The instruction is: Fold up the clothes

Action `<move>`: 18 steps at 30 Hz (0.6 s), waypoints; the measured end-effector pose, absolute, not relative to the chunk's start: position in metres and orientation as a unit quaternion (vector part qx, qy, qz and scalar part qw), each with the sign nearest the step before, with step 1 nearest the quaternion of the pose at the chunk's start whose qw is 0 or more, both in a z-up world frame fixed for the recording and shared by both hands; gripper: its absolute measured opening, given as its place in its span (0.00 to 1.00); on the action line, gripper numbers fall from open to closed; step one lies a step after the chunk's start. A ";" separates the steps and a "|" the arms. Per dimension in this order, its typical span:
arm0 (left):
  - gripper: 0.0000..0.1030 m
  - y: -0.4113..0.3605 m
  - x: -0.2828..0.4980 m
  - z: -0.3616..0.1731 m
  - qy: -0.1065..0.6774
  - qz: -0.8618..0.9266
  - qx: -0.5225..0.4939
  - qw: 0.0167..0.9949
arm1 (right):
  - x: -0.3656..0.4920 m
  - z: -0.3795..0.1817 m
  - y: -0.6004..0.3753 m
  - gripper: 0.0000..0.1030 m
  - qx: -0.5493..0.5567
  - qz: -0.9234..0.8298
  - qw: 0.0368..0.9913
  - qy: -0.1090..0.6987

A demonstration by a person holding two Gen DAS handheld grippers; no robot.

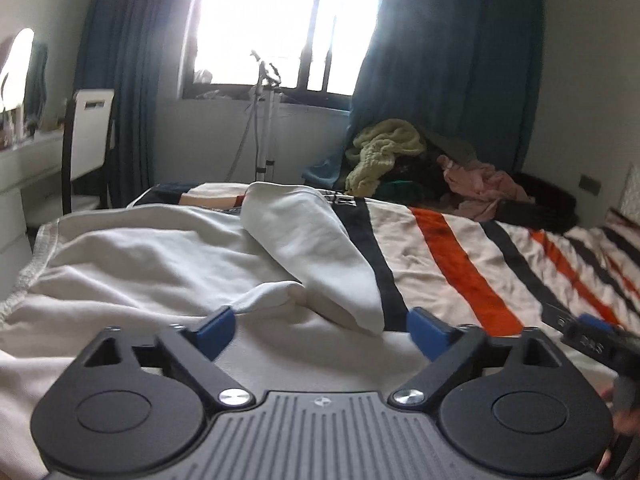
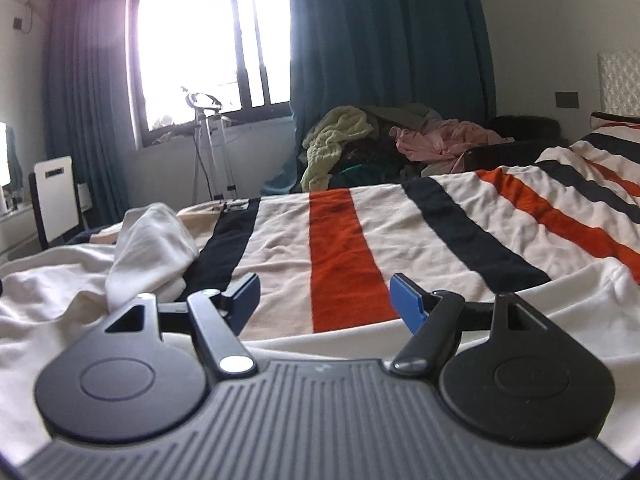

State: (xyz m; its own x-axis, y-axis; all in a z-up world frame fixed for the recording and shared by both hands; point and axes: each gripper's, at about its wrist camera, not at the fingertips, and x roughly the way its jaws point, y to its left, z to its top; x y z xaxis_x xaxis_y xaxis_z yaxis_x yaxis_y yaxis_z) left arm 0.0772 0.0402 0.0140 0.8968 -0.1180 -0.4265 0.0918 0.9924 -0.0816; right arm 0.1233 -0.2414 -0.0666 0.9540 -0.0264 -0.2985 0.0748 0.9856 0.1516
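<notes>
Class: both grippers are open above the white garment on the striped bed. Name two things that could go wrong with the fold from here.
1. The white garment is wrinkled, with one sleeve thrown across it; folding now may trap creases.
2. The open left gripper and right gripper hang close over the striped bedspread; a low pinch might catch it along with the garment.

We see a bright window point(image 2: 208, 40) between dark teal curtains point(image 2: 384, 72), pale walls point(image 2: 552, 28), and a white chair point(image 1: 90, 136) beside the bed point(image 2: 460, 216).
</notes>
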 end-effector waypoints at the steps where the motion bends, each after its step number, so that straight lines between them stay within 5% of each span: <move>1: 0.99 0.037 0.075 0.012 0.219 -0.060 -0.024 0.974 | 0.126 -0.070 -0.239 0.72 0.081 -0.020 0.984 0.160; 12: 1.00 0.026 0.070 0.005 0.220 -0.086 -0.012 0.972 | 0.141 -0.092 -0.216 0.71 0.074 0.007 0.977 0.201; 18: 1.00 0.026 0.072 0.003 0.227 -0.082 -0.015 0.970 | 0.154 -0.092 -0.220 0.72 0.166 0.039 0.964 0.205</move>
